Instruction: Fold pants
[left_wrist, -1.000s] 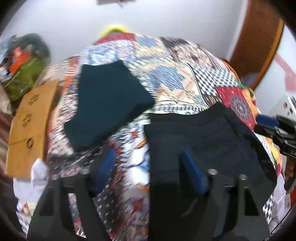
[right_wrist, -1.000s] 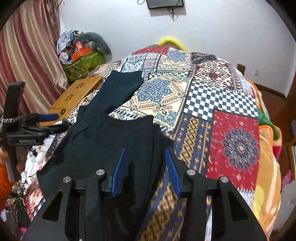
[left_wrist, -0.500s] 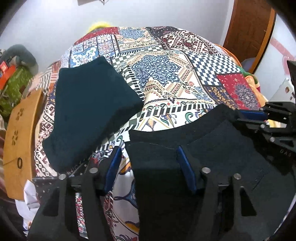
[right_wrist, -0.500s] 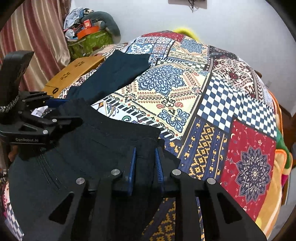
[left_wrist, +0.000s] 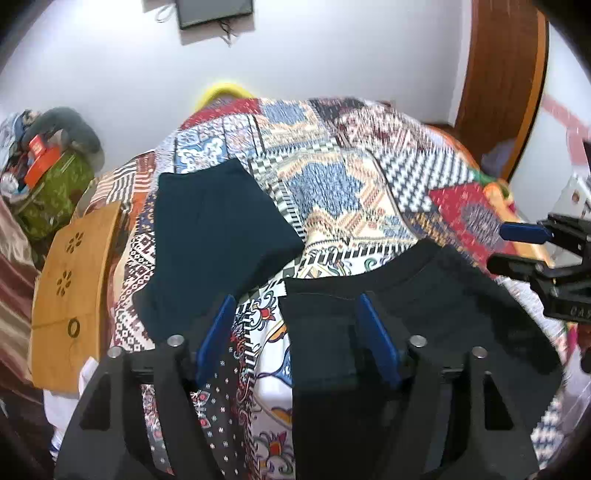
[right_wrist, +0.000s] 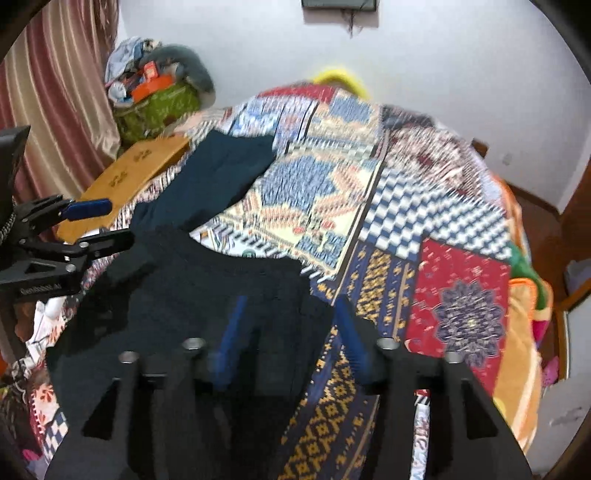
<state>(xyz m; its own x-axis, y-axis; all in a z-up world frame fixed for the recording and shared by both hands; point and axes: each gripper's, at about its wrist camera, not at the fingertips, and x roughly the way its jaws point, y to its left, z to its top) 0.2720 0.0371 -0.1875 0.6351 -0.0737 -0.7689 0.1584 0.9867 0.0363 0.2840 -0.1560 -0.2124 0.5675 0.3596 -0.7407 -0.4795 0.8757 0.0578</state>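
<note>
Black pants (left_wrist: 424, 306) lie at the near edge of a patchwork bedspread (left_wrist: 332, 184), waistband toward the far side; they also show in the right wrist view (right_wrist: 192, 295). My left gripper (left_wrist: 295, 314) is open, its jaws wide over the pants' left corner and the spread. My right gripper (right_wrist: 288, 317) is open over the pants' right corner, holding nothing. Each gripper shows from the side in the other's view, the right one (left_wrist: 517, 247) and the left one (right_wrist: 99, 221). A folded dark teal garment (left_wrist: 214, 240) lies farther left on the bed.
A wooden board (left_wrist: 70, 295) leans by the bed's left side. A green bag with clutter (left_wrist: 48, 184) sits by the wall, a curtain (right_wrist: 55, 110) behind it. A wooden door (left_wrist: 502, 92) stands at the right. A yellow object (left_wrist: 221, 92) peeks behind the bed.
My right gripper was nearly shut on the pants' waistband corner half a second ago and now stands open. Both grippers have lifted and tilted up; the view is blurred by motion.
</note>
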